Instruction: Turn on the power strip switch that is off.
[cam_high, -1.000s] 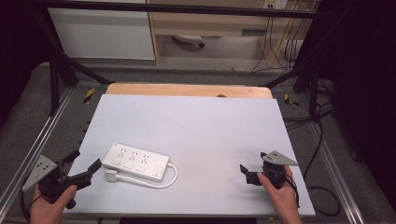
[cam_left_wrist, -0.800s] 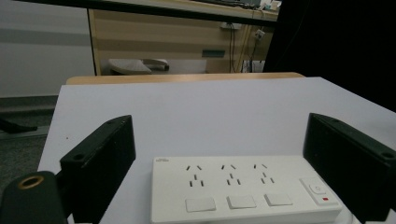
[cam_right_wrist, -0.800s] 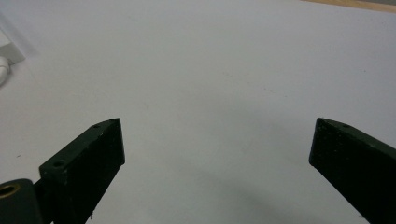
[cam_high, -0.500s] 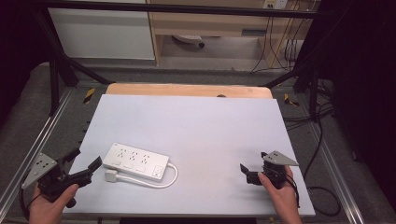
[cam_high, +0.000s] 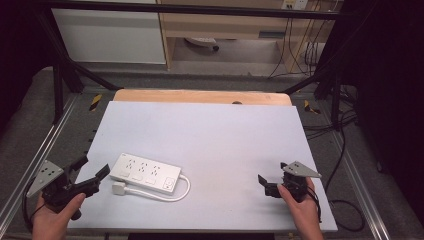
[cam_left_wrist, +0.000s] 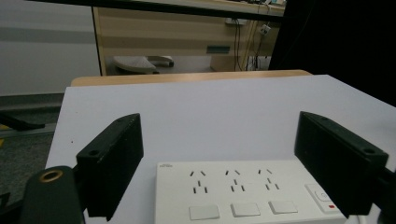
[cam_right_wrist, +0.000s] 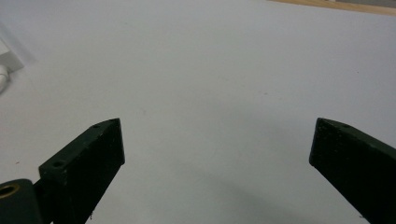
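Room: a dim workshop with a pale cabinet and a wooden shelf unit at the back, cables hanging at the right, and a black metal frame around the work area.
Counter: a white counter (cam_high: 225, 130) with a wooden strip along its far edge.
Power strip: a white power strip (cam_high: 145, 172) lies flat on the near-left part of the counter; its cord (cam_high: 172, 195) loops round the near side to a plug (cam_high: 119, 188) just beside its left end.
Left hand-held gripper: the left hand-held gripper (cam_high: 90, 175) sits just left of the strip, apart from it, aimed at it. In the left gripper view its jaws stand wide with the power strip (cam_left_wrist: 247, 193) framed between them, nothing pressed.
Right hand-held gripper: the right hand-held gripper (cam_high: 266, 184) rests near the counter's near-right edge, well apart from the strip, jaws wide and empty over bare counter.
Handling: the strip looks rigid, light and smooth-sided, so likely to slide if nudged; the cord is limp and will trail. A grip across the narrow width of the body, near its left end, seems soundest.
Change: against the earlier frames the left hand-held gripper has crept a little closer to the strip, and its jaws have just been closing slightly, with nothing yet gripped. The right one and the strip lie as they did.
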